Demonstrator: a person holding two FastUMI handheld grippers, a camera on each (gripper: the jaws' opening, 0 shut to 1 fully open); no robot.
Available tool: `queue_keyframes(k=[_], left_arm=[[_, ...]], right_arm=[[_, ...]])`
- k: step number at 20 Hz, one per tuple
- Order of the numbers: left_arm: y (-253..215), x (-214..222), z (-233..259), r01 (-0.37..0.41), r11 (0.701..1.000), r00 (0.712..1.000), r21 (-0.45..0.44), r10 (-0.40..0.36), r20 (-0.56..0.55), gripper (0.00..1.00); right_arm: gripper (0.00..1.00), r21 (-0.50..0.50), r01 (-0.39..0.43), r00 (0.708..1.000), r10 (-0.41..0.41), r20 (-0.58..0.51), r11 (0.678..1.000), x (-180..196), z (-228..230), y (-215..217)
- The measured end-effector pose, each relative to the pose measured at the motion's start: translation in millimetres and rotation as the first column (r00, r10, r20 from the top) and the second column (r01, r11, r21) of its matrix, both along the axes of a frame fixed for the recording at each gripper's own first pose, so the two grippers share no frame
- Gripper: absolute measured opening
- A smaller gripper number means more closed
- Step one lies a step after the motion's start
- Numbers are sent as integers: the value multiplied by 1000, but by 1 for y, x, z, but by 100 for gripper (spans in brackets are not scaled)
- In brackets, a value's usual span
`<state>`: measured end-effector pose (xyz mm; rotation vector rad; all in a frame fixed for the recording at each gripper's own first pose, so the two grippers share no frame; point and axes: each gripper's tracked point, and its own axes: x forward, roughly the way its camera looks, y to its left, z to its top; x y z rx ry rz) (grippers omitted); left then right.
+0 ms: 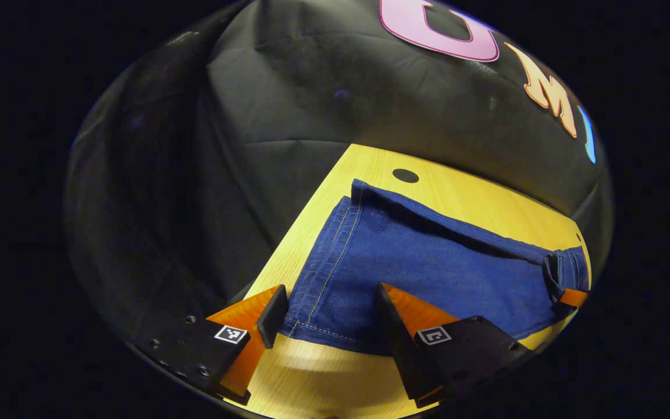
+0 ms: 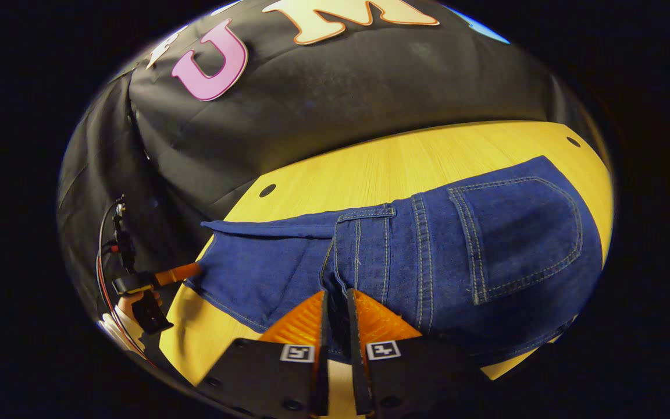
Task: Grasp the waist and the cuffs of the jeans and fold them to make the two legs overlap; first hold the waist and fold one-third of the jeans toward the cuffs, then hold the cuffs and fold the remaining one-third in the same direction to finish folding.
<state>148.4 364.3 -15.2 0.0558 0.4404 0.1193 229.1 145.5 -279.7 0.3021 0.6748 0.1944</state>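
Note:
Dark blue jeans [image 1: 428, 262] lie flat on the yellow wooden table [image 1: 474, 198], legs overlapped. In the left gripper view my left gripper [image 1: 332, 317] is open, its fingers straddling the stitched cuff hem [image 1: 317, 331] at the near table edge. The right gripper [image 1: 573, 298] shows far off at the waist end. In the right gripper view my right gripper [image 2: 336, 302] is shut on the jeans' waist [image 2: 364, 250], with a fold of denim pinched between the fingers. The back pocket [image 2: 515, 233] lies to the right. The left gripper [image 2: 175, 273] and a hand [image 2: 131, 302] show at the cuffs.
Black cloth walls close in the booth behind and beside the table. Small dark holes [image 1: 405, 175] [image 2: 267, 190] [image 2: 573, 141] mark the tabletop near its far corners. Bare wood [image 2: 405, 169] runs between the jeans and the back wall. Cables [image 2: 105, 256] hang by the left hand.

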Motion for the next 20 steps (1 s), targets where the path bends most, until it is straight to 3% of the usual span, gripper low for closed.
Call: queue_keyframes(k=[2, 3, 6, 7, 8, 14, 19, 20], left_arm=[[5, 1, 0, -5, 1000, 1000, 3, 5, 3, 93], [5, 0, 0, -5, 1000, 1000, 3, 5, 3, 89], [6, -1, -2, -13, 1000, 1000, 14, 13, -1, 89], [7, 0, -3, -13, 1000, 1000, 22, 13, -1, 88], [6, -1, -4, -11, 999, 1000, 30, 11, -2, 88], [6, -6, -3, 6, 1000, 1000, 23, -6, 16, 85], [-14, -1, -4, 41, 996, 998, -82, -36, 59, 19], [-14, -3, -2, 45, 994, 997, -97, -38, 65, 14]], right_arm=[[46, 44, -5, 1000, 5, 9, 999, -4, 17, 5], [58, 49, 2, 1000, -3, 22, 999, -9, 28, 0], [87, 84, 17, 997, -23, 74, 996, -12, 62, -5], [88, 104, 29, 996, -38, 86, 994, -13, 73, -8], [100, 130, 41, 994, -54, 96, 991, -15, 86, -10], [98, 212, 150, 965, -189, 180, 966, -18, 151, -46], [98, 208, 216, 942, -260, 213, 954, -21, 169, -75], [98, 206, 222, 941, -264, 211, 953, -21, 169, -76]])
